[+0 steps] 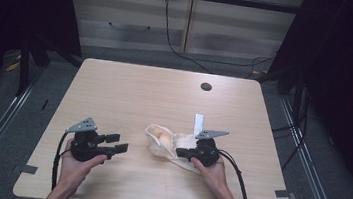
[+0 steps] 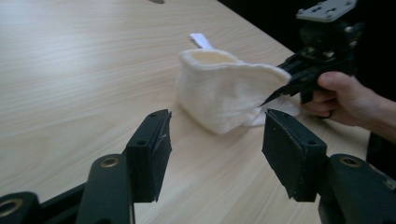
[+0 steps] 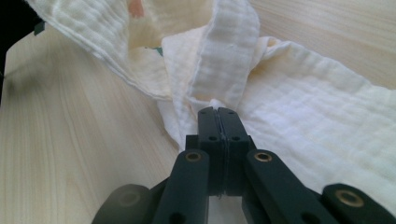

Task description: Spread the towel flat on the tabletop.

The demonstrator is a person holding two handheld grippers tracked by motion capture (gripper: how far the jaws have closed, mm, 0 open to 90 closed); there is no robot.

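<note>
My right hand-held gripper [image 1: 182, 153] has its jaws pinched tight on a fold of the cream muslin cloth [image 1: 164, 142], which lies crumpled on the counter [image 1: 130, 89] a little right of centre, near my side. In the right gripper view the jaws meet with only a sliver of fabric between them, right at the hemmed edge. I judge the pinch sits there so the cloth can be lifted or pulled open: the edge stands up from the surface and forms a loose pouch.

My left hand-held gripper [image 1: 118, 142] hovers to the left, well apart from the cloth, jaws parted with nothing between them. It points toward the raised rim, probably to take a second edge so the cloth can be spread.

I count one cloth, two hand-held grippers, one small white strip [image 1: 198, 122] lying just beyond the cloth, and one dark round hole [image 1: 206, 87] at the far side of the counter.
</note>
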